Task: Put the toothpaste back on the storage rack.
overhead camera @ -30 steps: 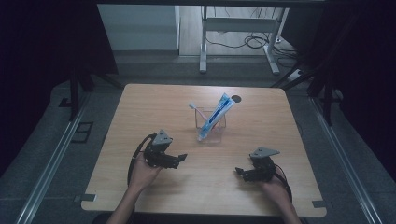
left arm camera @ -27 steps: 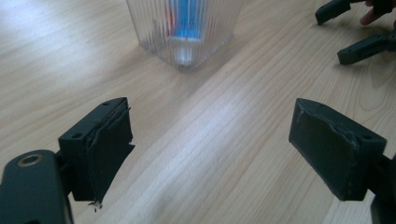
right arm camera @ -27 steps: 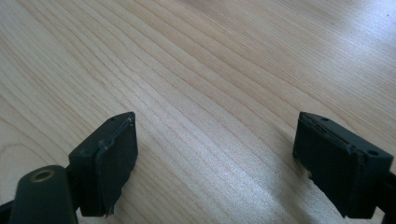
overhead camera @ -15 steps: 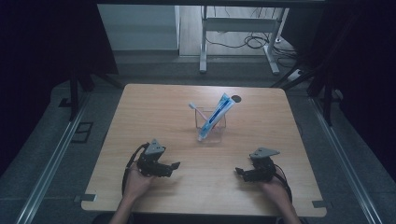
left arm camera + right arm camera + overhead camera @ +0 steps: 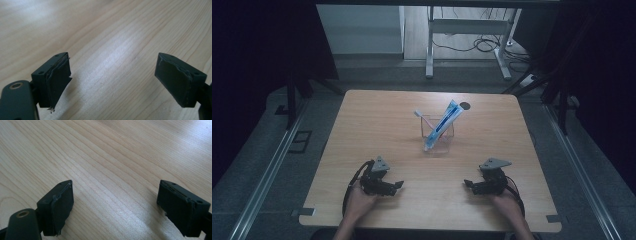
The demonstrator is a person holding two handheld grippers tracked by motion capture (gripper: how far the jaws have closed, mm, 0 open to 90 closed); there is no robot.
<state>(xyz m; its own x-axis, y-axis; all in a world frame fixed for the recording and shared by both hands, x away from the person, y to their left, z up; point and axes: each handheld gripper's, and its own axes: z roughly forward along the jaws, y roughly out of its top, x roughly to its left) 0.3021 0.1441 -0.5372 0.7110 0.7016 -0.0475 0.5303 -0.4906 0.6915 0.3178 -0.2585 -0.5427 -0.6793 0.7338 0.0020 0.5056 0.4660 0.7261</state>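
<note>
1. A clear square plastic cup stood mid-bench on the pale wooden bench, holding a blue-and-white toothpaste tube leaning right and a pink-handled toothbrush.
2. The left hand-held gripper rested near the front edge, jaws wide apart, empty.
3. The right hand-held gripper likewise gaped empty.

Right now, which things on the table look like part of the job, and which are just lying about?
Likely job:
clear cup
toothpaste tube, leaning in it
toothbrush, in it
left gripper, open
right gripper, open

Lying about:
dark round spot on table
</note>
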